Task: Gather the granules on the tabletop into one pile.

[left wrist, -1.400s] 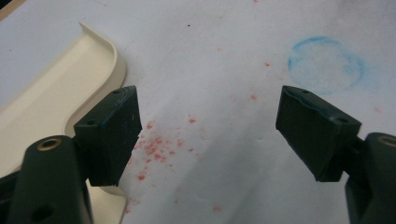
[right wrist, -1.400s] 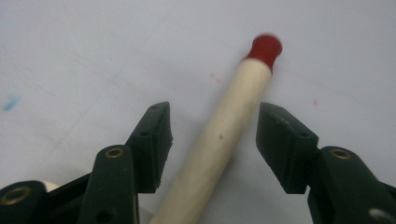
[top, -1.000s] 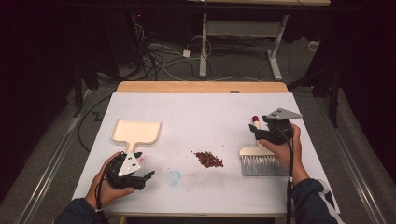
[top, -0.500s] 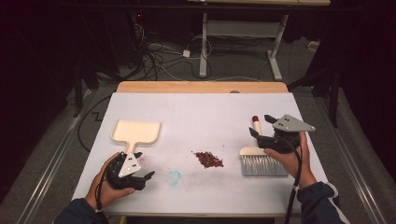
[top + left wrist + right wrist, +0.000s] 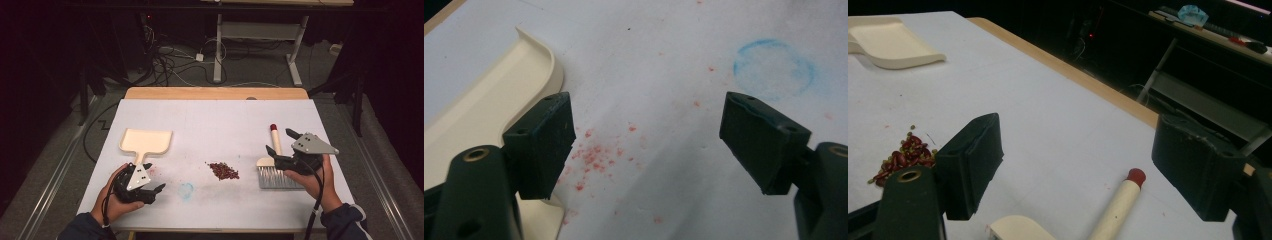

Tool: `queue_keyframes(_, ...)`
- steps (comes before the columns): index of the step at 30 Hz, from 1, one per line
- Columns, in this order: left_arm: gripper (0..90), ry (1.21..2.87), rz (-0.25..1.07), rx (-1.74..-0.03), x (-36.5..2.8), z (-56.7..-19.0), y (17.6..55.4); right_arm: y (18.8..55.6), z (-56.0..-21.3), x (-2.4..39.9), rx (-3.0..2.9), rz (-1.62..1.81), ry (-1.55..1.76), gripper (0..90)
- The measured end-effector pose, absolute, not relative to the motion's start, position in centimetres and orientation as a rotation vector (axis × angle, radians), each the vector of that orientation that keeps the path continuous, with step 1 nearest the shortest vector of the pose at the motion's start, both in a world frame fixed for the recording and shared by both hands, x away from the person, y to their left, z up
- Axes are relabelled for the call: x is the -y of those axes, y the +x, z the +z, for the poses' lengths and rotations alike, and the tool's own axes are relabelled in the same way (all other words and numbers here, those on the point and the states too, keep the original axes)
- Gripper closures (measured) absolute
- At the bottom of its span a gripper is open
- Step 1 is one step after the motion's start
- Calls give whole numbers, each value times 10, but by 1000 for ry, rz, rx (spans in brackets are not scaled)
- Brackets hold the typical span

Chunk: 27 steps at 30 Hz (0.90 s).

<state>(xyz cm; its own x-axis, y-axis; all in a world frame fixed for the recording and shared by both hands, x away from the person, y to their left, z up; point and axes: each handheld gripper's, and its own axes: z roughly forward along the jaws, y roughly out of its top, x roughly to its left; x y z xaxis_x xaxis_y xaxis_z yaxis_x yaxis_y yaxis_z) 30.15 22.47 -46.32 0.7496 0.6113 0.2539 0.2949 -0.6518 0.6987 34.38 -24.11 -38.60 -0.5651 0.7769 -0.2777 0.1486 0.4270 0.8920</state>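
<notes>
Cream brush with red-tipped handle [image 5: 274, 150] lies free | right gripper [image 5: 281, 145] jaws just opened, empty | left gripper [image 5: 152, 192] open, empty | next: grasp cream plastic dustpan [image 5: 146, 141]

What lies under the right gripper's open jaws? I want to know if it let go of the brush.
Under the right gripper lies the brush, its handle on the white table cover between the just-opened jaws, untouched. The hand hides some bristles.

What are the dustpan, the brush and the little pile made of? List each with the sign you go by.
Dustpan: likely plastic, cream and matte; smooth moulded rim with rounded corners.
Brush: handle looks like cream plastic or painted wood with a red cap; the pale, fine bristles are probably synthetic.
Pile: seemingly dried beans, dark red and slightly glossy, with a few small greenish ones.
</notes>
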Motion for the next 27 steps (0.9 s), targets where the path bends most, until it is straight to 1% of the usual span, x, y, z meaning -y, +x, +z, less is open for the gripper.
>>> queue_keyframes(16,208,2299,632,-677,-225,-464,302,317,-396,250,-1977,1108,725,207)
queue_keyframes(27,208,2301,632,-672,-224,-464,302,307,-406,263,-1961,1094,731,210)
